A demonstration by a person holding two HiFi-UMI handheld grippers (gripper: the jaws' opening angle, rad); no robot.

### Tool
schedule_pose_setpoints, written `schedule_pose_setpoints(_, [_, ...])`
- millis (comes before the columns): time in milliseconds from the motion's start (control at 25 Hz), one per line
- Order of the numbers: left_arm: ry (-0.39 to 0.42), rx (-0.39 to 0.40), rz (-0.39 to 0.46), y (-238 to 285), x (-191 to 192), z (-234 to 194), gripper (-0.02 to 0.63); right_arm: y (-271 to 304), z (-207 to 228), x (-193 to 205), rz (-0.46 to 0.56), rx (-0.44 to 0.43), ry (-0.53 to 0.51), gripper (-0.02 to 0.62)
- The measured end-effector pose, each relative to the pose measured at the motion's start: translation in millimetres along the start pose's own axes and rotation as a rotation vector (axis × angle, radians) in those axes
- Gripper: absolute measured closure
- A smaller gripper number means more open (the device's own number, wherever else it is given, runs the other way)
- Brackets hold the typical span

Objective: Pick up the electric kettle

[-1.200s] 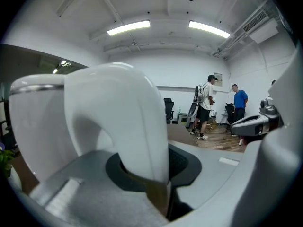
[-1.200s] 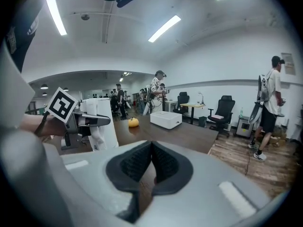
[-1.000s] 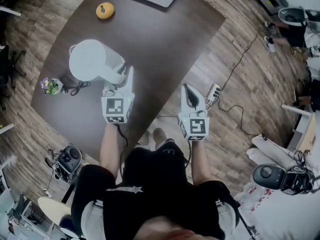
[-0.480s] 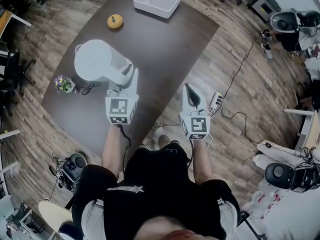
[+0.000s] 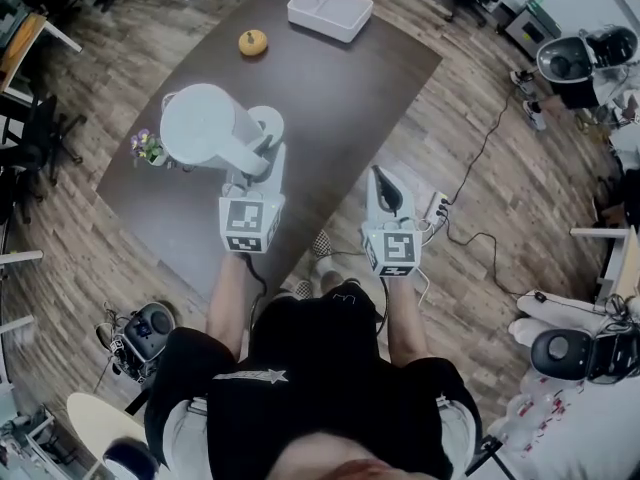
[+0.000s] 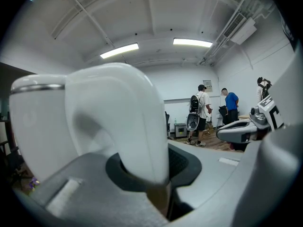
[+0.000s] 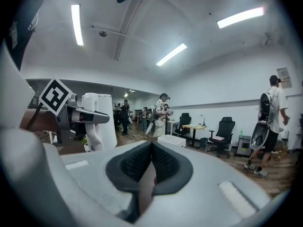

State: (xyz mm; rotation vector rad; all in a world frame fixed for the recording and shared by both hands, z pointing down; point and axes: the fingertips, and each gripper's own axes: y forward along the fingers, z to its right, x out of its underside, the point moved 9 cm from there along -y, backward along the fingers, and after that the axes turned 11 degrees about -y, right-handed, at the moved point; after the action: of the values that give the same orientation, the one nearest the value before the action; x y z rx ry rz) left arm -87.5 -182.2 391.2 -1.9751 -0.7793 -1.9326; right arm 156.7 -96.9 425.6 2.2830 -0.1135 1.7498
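The white electric kettle (image 5: 203,125) hangs above the dark table (image 5: 340,88), and its round white base (image 5: 270,124) shows beside it. My left gripper (image 5: 255,160) is shut on the kettle's handle (image 6: 130,126), which fills the left gripper view next to the kettle body (image 6: 35,126). My right gripper (image 5: 384,184) floats off the table's near edge, shut, with nothing between its pads (image 7: 163,167). The right gripper view shows the kettle (image 7: 100,122) and the left gripper (image 7: 78,115) at its left.
A white tray (image 5: 330,10) and a small orange thing (image 5: 253,42) lie at the table's far end. A little flower pot (image 5: 147,148) stands left of the kettle. A power strip (image 5: 436,206) and cable lie on the floor. People stand in the room's background.
Both grippers have risen. The kettle has gone up with the left gripper, and its round base now shows on the table beside it.
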Motion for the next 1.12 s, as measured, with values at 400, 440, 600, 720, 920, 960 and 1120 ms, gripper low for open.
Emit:
schedule_pose_setpoints(400, [-0.011,-0.038,0.000,-76,9,7,0.529,-36,-41,-16,0.046,-0.035,-0.017,0.591])
schedule_pose_setpoints(440, [-0.012,-0.044,-0.001,-85,10,8,0.529,-40,-45,-17,0.049,-0.041,-0.018,0.591])
schedule_pose_setpoints(600, [-0.012,-0.063,-0.008,-118,15,10,0.529,-55,-64,-22,0.063,-0.061,-0.019,0.591])
schedule_pose_setpoints(720, [-0.013,-0.080,-0.016,-143,19,12,0.529,-65,-78,-27,0.076,-0.078,-0.020,0.591])
schedule_pose_setpoints(920, [-0.029,-0.116,-0.014,-183,27,14,0.529,-83,-99,-33,0.101,-0.102,-0.024,0.591])
schedule_pose_setpoints(960, [-0.033,-0.123,-0.014,-190,28,14,0.529,-86,-103,-34,0.103,-0.107,-0.025,0.591])
schedule_pose_setpoints(1120, [-0.039,-0.151,-0.019,-220,36,14,0.529,-98,-122,-35,0.107,-0.128,-0.025,0.591])
